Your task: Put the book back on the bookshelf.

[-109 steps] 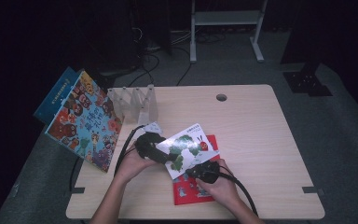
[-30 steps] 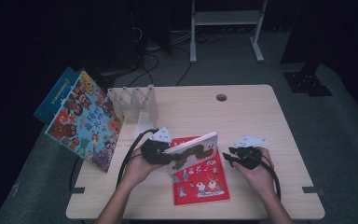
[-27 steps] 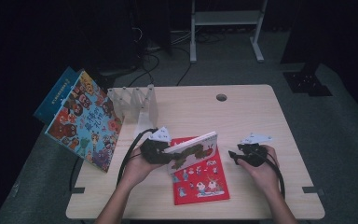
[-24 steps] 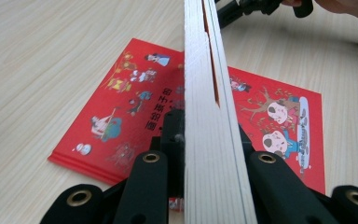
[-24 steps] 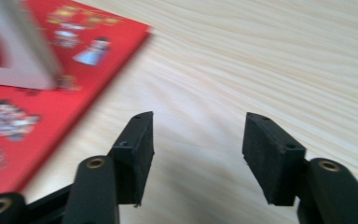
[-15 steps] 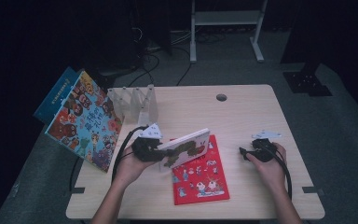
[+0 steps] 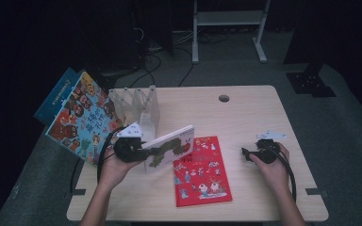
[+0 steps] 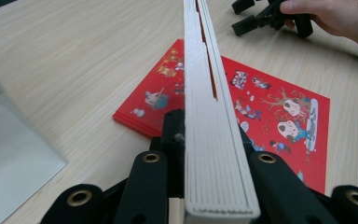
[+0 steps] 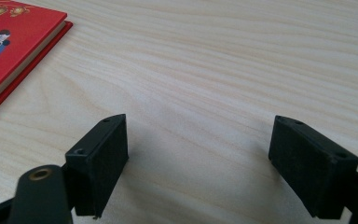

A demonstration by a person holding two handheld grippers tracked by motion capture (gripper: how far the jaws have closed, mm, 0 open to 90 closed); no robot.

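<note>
My left gripper (image 7: 147,153) is shut on the spine edge of a white board book with a green caterpillar cover (image 7: 172,146), held tilted above the table. In the left gripper view the book's page edge (image 8: 209,116) runs straight up between the black jaws. Under it a red picture book (image 7: 202,172) lies flat on the table (image 7: 245,113). My right gripper (image 7: 245,152) rests low at the table's right side, apart from both books. Its jaws have just been opening and now stand wide with only bare wood between them (image 9: 198,154). The red book's corner (image 9: 9,42) lies off to its left.
A clear plastic book stand (image 7: 139,103) stands at the back left, and its wall (image 8: 9,149) is close by my left gripper. Colourful picture books (image 7: 80,117) lean off the table's left edge. A cable hole (image 7: 224,98) sits at the back. Cables trail from both grippers.
The left gripper has carried the white book leftward and slightly up, off the red book. The right gripper has slid right toward the table's edge, and its jaws have spread apart.
</note>
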